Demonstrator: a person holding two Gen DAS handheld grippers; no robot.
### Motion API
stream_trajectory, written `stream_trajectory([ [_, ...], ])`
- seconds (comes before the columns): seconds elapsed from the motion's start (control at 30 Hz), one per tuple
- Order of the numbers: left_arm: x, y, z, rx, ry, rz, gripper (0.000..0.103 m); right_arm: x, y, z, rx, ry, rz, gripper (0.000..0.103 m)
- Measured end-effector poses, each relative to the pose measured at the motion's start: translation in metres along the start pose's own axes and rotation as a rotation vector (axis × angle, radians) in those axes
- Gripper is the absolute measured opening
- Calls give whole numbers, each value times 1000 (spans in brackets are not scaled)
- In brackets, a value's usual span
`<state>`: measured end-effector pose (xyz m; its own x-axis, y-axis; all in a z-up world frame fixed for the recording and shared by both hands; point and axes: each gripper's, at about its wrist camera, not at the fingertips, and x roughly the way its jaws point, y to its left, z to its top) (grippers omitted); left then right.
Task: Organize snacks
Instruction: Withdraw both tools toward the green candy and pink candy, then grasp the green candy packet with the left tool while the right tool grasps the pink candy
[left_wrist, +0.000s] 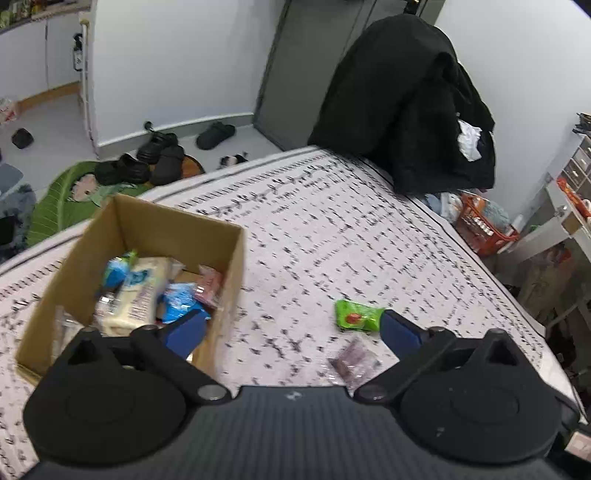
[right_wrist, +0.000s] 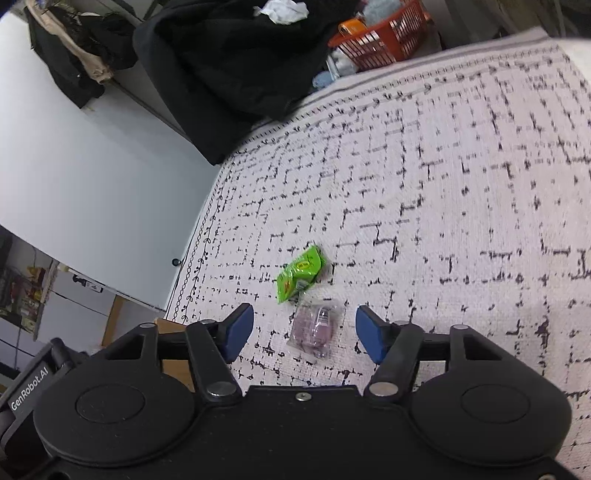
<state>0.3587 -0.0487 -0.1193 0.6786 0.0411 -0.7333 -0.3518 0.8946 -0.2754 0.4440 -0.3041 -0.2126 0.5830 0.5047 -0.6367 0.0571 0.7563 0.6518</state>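
Nearest the lens, the right gripper (right_wrist: 303, 332) is angled down at the bedspread (right_wrist: 443, 184) with its jaws spread and nothing pinched, and the purple packet (right_wrist: 313, 329) is framed right between the pads, so it's probably lined up for a grab. The left gripper (left_wrist: 291, 328) is also tilted down, jaws wide and empty, parked beside the box (left_wrist: 229, 266) where most snacks are already dumped. The green packet (right_wrist: 301, 272) is left lying just beyond the purple one.
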Motion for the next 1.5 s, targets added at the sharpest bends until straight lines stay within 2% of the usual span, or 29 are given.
stream_trajectory([
  [0.17,12,-12,-5,-6,-4,-14,96,8,-8,2,23,20,4,57],
  [0.23,20,-15,-6,-9,5,-17,92,14,-11,1,37,37,5,52],
  [0.33,32,-17,-7,-9,27,-25,84,23,-16,-1,52,57,16,48],
  [0.5,52,-18,-8,-17,55,-33,65,39,-19,-3,62,89,14,42],
  [0.7,74,-19,-9,-29,86,-46,58,56,-13,-7,46,115,16,41],
  [0.8,84,-20,-8,-32,95,-47,57,64,-12,-8,40,125,3,41],
  [0.9,94,-20,-6,-37,104,-46,56,72,-13,-6,48,137,-8,36],
  [1.0,102,-20,-5,-40,114,-44,56,79,-16,-4,62,135,-10,25],
  [1.1,111,-20,-7,-45,133,-46,56,78,-15,-4,45,104,-7,19],
  [1.2,120,-22,-10,-44,149,-49,56,71,-13,-1,10,50,-55,18],
  [1.5,141,-37,-13,-38,176,-53,58,58,-32,11,78,-8,-88,18],
])
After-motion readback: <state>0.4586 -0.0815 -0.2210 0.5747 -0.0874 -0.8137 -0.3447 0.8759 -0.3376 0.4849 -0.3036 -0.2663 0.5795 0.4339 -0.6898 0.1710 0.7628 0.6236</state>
